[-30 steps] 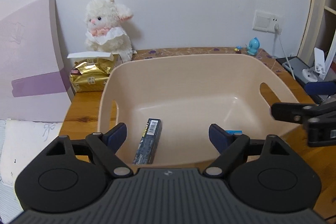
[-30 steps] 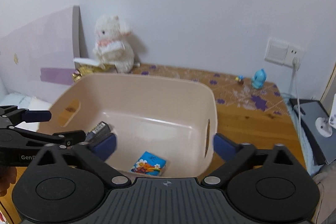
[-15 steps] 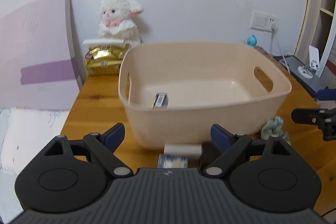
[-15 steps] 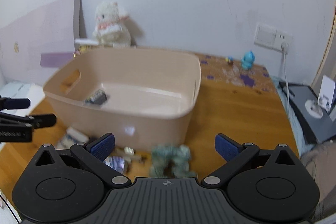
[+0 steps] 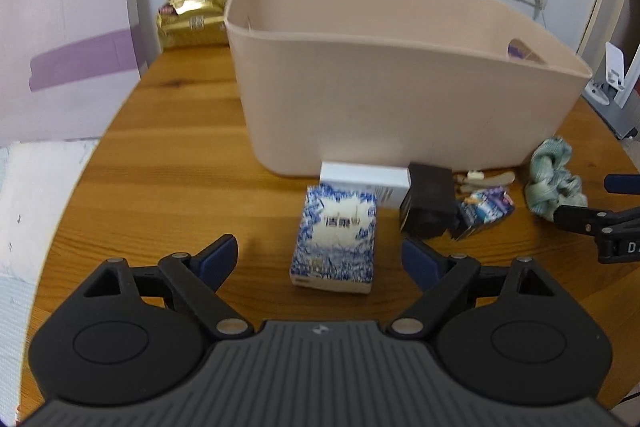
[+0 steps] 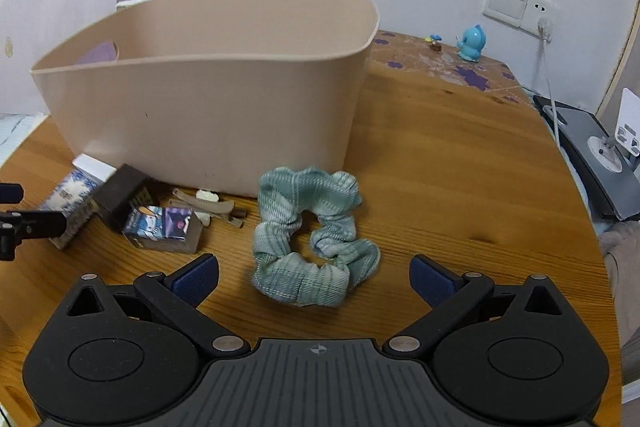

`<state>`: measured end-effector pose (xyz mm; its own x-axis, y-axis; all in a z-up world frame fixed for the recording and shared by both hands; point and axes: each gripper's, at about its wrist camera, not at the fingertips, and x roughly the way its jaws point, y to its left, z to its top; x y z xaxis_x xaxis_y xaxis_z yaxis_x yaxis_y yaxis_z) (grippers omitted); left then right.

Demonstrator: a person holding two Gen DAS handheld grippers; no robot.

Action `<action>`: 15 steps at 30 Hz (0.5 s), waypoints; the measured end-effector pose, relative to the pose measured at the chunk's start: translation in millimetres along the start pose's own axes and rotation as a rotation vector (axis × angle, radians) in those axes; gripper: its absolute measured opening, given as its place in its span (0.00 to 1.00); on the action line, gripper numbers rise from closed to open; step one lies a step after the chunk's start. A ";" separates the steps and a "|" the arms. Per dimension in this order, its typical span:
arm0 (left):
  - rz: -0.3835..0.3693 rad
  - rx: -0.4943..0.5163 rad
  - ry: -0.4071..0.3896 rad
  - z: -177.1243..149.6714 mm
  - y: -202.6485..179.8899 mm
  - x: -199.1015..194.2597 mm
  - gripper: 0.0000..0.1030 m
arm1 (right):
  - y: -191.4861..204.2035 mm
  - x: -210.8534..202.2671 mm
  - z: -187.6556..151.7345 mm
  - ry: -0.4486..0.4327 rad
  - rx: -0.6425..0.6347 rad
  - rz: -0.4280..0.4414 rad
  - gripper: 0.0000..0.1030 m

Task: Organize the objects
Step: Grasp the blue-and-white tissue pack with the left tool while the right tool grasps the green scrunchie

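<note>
The wooden table (image 6: 460, 163) carries everything, and the largest thing on it is the beige bin (image 6: 208, 87), set toward the back-left part of the table with its front wall facing both cameras. Its inside is hidden from this low angle, so what has already been put away cannot be told from these views.

What is left is plain enough: a row of loose items lies along the front foot of the bin, toward the table's near edge. From largest to smallest, a green scrunchie (image 6: 312, 239) is seen at the right end of the row, a blue-and-white tissue pack (image 5: 336, 243) at the left end, a white box (image 5: 366, 179) just behind that pack and against the bin wall, a dark box (image 5: 430, 203) beside it, a small blue-purple carton (image 6: 164, 227), and a beige hair clip (image 6: 208, 207) near the bin's foot.

The left gripper (image 5: 320, 259) is held low over the near edge with its fingers spread wide and nothing between them — the tissue pack lies just ahead, between the fingertips. The right gripper (image 6: 314, 275) is likewise spread and empty, lined up on the scrunchie.

The task is judged unfinished — six items remain outside the bin, and two pickups appear to be prepared.
</note>
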<state>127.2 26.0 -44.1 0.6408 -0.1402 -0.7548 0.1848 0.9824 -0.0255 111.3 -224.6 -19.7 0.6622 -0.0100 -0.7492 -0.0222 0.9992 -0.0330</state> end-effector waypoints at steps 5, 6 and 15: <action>-0.009 0.004 0.044 -5.9 -3.0 15.8 0.87 | -0.1 15.6 -2.4 0.009 0.030 0.007 0.99; -0.012 0.005 0.046 -6.5 -3.4 17.1 0.87 | -0.2 17.2 -2.7 0.009 0.034 0.017 0.95; 0.000 0.044 0.019 -7.6 -8.2 13.3 0.52 | 2.2 17.5 -4.4 -0.003 0.037 0.014 0.59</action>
<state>128.6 17.0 -58.9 0.6266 -0.1377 -0.7671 0.2183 0.9759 0.0031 119.5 -222.8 -35.7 0.6641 0.0044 -0.7476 -0.0037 1.0000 0.0026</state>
